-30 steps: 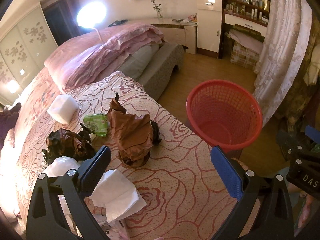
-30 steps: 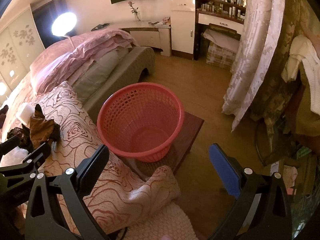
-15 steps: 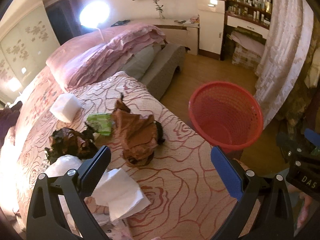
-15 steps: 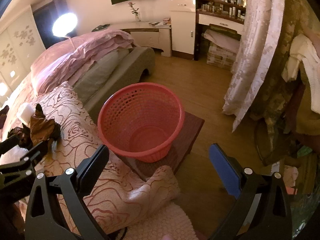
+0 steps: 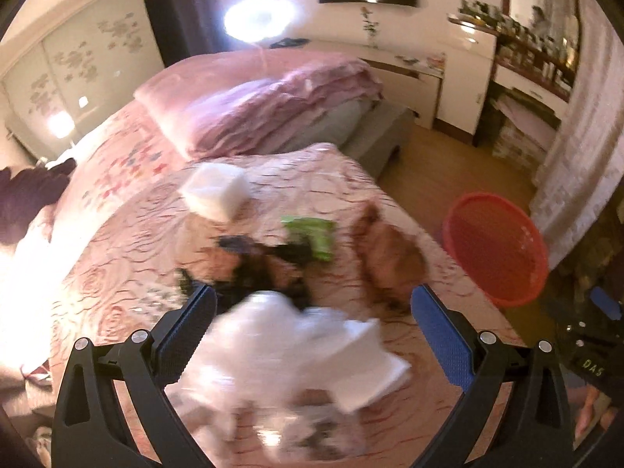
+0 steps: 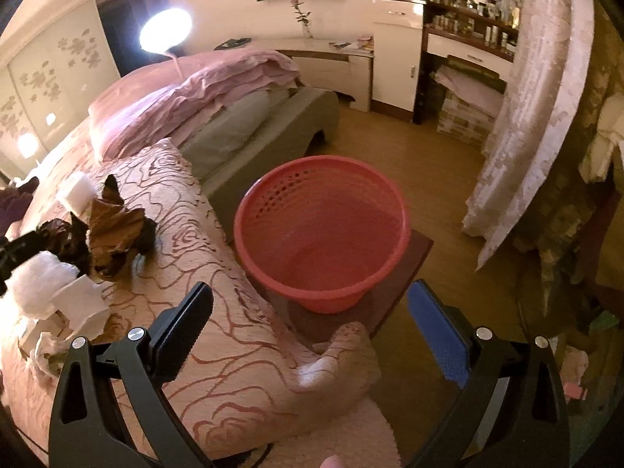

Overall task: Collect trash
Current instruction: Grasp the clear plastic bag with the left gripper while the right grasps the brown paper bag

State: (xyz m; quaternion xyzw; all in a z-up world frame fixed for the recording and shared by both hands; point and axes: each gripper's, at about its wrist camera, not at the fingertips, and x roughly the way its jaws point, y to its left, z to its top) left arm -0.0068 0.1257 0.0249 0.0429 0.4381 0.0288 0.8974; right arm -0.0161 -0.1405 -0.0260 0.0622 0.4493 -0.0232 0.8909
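Rose-patterned bedding covers the bed [image 5: 128, 241] that fills most of what we see, and the trash lies scattered on it. In our left wrist view, which is blurred, the white crumpled tissues [image 5: 296, 335] sit lowest, at about six o'clock, right between the spread fingers of our left gripper [image 5: 312, 319]; its jaws stand wide apart and grip nothing. Just beyond the tissues, toward twelve o'clock, we see a dark crumpled wrapper [image 5: 265, 269], then a green packet [image 5: 312, 234], and farther still a white block [image 5: 216, 191]. At two o'clock from the tissues lies a brown crumpled bag [image 5: 390, 257]. Off the bed's edge at three o'clock stands the red basket [image 5: 495, 249], with nothing visible inside. In our right wrist view the basket [image 6: 323, 230] sits dead centre on a low dark stool [image 6: 405, 269] over the wooden floor [image 6: 429, 179], and our right gripper [image 6: 312, 316] hangs before it with jaws wide apart and nothing in them. The trash pile [image 6: 78, 249] shows there at nine o'clock, well apart from the basket.
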